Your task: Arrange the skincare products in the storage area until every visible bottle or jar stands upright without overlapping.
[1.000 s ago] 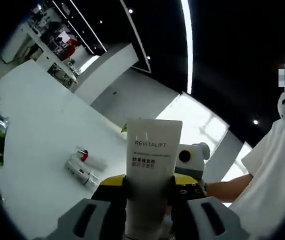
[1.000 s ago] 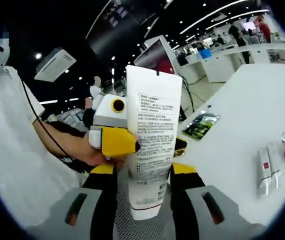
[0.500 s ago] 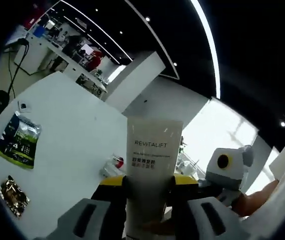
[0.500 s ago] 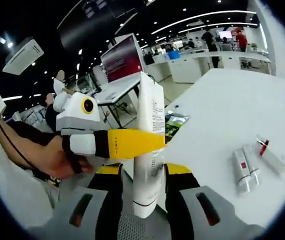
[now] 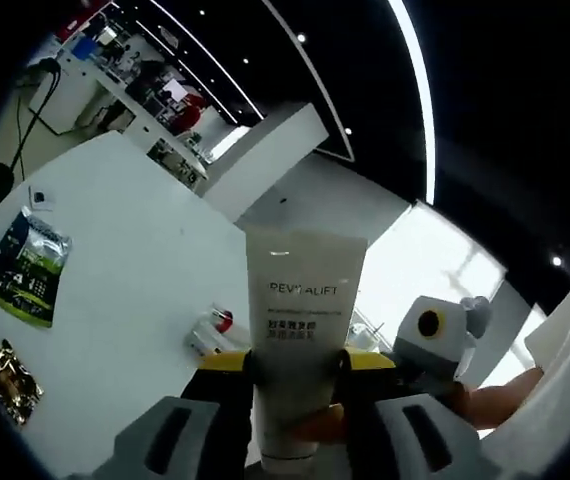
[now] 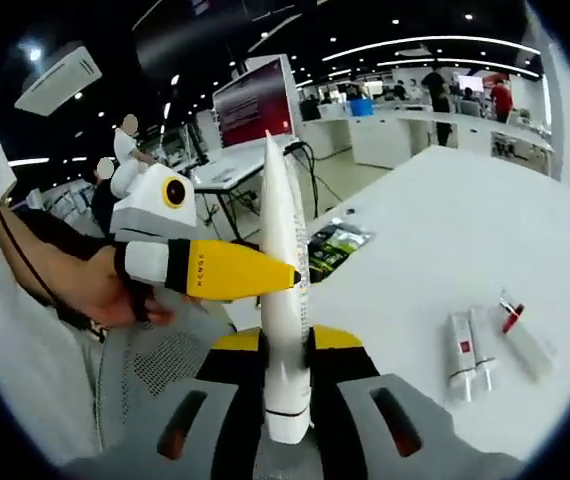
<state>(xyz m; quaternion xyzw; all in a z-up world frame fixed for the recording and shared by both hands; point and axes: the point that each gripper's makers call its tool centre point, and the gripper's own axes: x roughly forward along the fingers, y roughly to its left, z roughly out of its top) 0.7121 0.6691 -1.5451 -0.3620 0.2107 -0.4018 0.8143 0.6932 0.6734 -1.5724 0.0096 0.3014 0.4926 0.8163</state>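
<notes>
While both the left gripper and right gripper clamp the white squeezable Revitalift tube, release one before lowering it cap-down, clear of the small white tubes at three o'clock.

White Revitalift tube base hidden between jaws, small white tubes partly behind it, labels unreadable

Place: large open-plan lab or showroom hall
Ceiling: black, with long light strips and spotlights
Furniture: white table; beyond it, white counters with people
Display: red screen left of the counters
</notes>
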